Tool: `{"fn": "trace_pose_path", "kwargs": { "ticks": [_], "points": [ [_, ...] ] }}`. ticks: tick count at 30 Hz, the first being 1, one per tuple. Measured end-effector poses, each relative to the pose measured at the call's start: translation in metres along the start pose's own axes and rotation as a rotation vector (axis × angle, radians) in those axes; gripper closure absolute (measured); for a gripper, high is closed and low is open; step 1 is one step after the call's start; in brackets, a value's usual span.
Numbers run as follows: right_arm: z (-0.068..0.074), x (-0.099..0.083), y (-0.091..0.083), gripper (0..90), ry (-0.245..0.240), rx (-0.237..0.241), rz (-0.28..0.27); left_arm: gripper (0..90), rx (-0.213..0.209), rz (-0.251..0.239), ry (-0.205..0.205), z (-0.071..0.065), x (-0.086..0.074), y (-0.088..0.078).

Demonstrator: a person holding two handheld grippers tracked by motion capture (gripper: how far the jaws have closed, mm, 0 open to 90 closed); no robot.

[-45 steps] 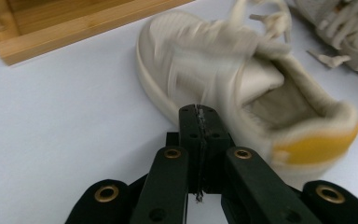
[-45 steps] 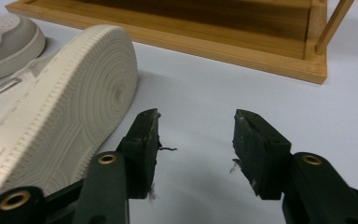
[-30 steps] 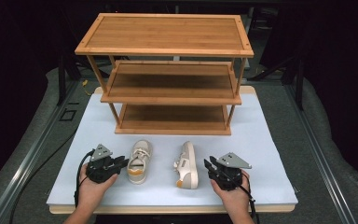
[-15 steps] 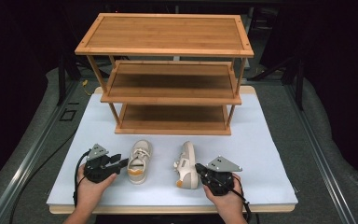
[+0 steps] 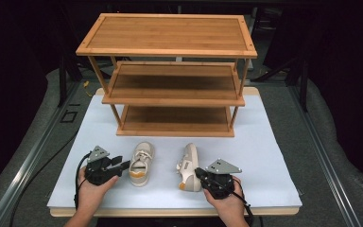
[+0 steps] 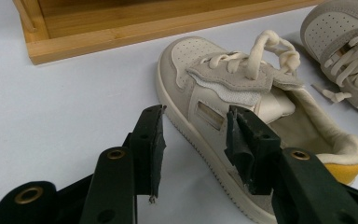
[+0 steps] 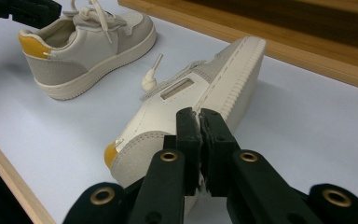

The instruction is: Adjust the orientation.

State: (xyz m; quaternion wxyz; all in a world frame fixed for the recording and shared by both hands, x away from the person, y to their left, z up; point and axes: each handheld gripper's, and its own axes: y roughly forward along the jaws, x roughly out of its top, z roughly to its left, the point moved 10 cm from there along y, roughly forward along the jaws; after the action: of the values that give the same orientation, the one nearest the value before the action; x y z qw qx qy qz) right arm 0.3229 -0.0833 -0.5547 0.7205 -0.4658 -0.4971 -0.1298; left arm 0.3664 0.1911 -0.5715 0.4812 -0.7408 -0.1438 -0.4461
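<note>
A beige sneaker with a yellow heel tab (image 5: 140, 163) (image 6: 223, 88) stands upright on the white board (image 5: 264, 146). Its twin (image 5: 189, 165) (image 7: 191, 98) lies on its side to the right, sole facing right. My left gripper (image 5: 124, 166) (image 6: 193, 126) is open at the upright sneaker's left flank. Its jaws have just been opening, and the sole edge sits in the gap untouched. My right gripper (image 5: 199, 174) (image 7: 199, 116) is at the tipped sneaker's heel. Its jaws came together and have just eased a touch, with nothing seen between them.
A three-shelf bamboo rack (image 5: 170, 90) stands at the back of the board, all its shelves bare. The board's front wooden edge (image 7: 9, 168) runs just behind the hands. Dark grey padding (image 5: 335, 156) surrounds the board.
My right gripper has slid left to the heel of the tipped sneaker and its jaws have come together. The left hand has stayed put by the upright sneaker.
</note>
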Motion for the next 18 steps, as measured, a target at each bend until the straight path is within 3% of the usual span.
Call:
{"fn": "trace_pose_path", "kwargs": {
  "ticks": [5, 18],
  "points": [
    [-0.003, -0.001, -0.001, 87.4, 0.012, -0.009, 0.001, 56.1, 0.001, -0.002, 0.000, 0.000, 0.000, 0.000],
    [-0.026, -0.008, -0.009, 88.1, 0.097, -0.057, 0.027, 56.1, -0.002, -0.004, -0.008, -0.001, 0.000, 0.000]
  ]
}}
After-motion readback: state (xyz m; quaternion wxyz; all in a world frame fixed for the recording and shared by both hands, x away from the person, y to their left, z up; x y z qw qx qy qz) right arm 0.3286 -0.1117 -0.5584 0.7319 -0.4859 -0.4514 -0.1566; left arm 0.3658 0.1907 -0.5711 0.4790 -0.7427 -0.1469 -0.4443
